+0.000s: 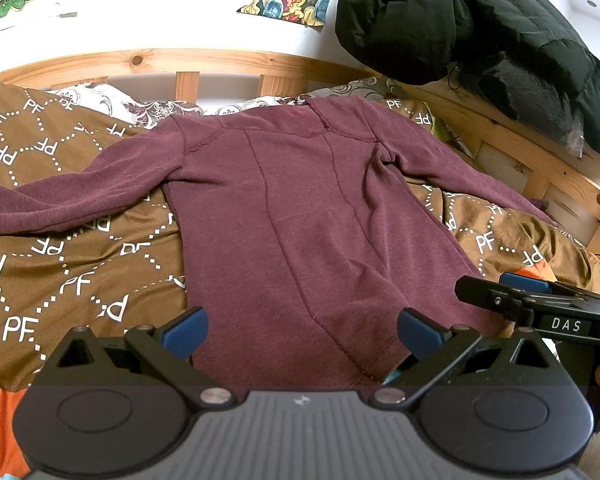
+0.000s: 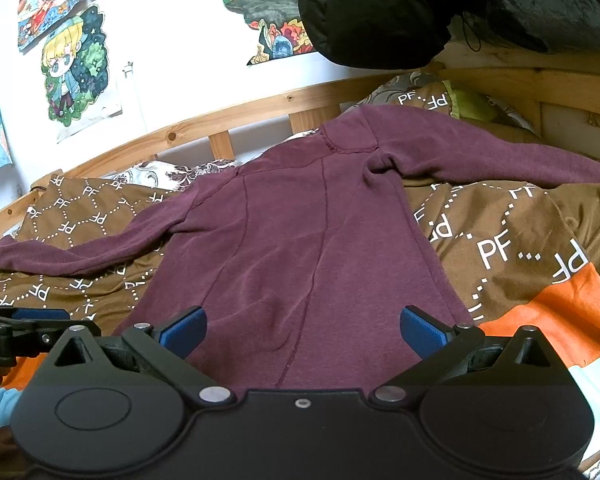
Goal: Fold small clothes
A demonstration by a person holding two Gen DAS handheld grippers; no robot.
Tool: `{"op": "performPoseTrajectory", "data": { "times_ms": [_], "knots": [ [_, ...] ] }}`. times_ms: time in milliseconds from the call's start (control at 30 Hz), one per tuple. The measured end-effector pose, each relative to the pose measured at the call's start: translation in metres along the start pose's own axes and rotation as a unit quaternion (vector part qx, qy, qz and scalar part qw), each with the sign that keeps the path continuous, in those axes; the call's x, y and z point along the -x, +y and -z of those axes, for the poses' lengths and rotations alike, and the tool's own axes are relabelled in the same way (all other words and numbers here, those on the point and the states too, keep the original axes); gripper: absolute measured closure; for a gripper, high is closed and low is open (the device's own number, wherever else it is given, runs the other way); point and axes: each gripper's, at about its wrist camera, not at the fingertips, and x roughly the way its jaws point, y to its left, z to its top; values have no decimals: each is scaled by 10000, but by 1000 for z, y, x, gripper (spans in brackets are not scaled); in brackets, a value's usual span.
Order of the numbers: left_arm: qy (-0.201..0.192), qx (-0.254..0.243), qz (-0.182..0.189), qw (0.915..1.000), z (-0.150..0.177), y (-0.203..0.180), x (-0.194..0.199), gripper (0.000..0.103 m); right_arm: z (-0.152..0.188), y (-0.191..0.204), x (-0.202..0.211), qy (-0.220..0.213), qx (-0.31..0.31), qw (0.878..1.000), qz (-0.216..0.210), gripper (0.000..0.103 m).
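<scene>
In the left wrist view, the maroon long-sleeved knit top [image 1: 300, 216] lies flat, sleeves spread, across the middle of the frame on the brown PF-patterned quilt [image 1: 72, 264] of a wooden bed, and the left gripper [image 1: 302, 334] stands with fingers apart over its hem (nothing between them). In the right wrist view the top [image 2: 296, 240] fills the centre, the right gripper [image 2: 302, 332] likewise spread wide above the hem at the bottom of the frame.

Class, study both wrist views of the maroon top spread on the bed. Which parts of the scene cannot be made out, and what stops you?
1. Maroon top hem: both views, hidden behind the gripper bodies.
2. Its left cuff: left wrist view, cut off by the frame edge.
3. Its right cuff: right wrist view, cut off by the frame edge.
4. Neckline front: the top lies back-up.
5. Black puffer jacket: cropped by the upper edge.
</scene>
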Motion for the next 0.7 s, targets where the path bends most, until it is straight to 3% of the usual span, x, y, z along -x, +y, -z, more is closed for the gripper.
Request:
{"op": "performPoseTrajectory", "data": {
  "times_ms": [700],
  "knots": [
    [9,9,3,10000,0,0,0,1,1,-1,-1,16,-38,10000,-2,1]
  ]
}}
